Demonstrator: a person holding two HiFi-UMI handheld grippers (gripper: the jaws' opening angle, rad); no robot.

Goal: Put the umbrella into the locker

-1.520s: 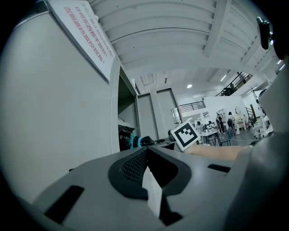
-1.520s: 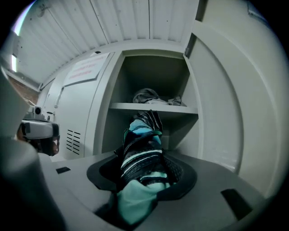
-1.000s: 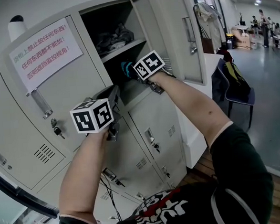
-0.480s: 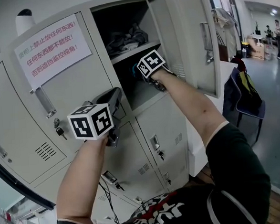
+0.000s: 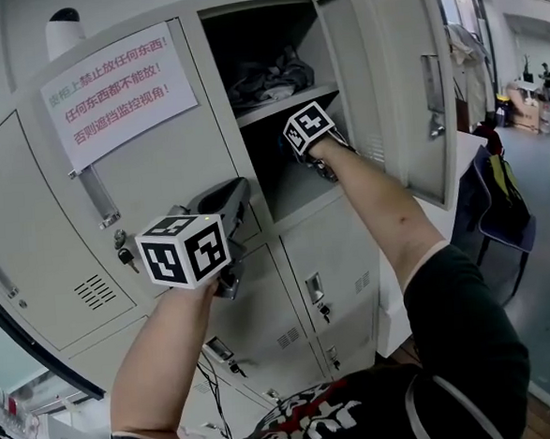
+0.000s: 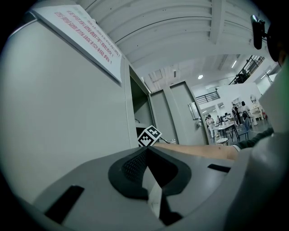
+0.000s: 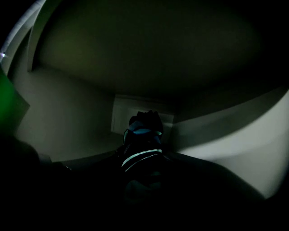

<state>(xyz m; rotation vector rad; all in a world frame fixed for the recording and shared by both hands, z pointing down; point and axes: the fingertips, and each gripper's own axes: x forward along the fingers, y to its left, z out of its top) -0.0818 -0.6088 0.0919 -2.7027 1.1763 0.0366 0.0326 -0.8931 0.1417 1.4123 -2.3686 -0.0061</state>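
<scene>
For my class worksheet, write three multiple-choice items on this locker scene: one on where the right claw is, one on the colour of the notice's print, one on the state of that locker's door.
1. Where is the right claw?
A) inside the open locker, under its shelf
B) at a key in a lower door
C) over a chair seat

2. What colour is the print on the notice?
A) blue
B) black
C) red

3. How is the door of the locker the right claw is in?
A) shut
B) swung open
C) missing

Answers:
1 A: the arm runs in below the shelf, and the right gripper view shows compartment walls around the held umbrella.
2 C: red characters on white paper.
3 B: it stands out to the right.
</scene>
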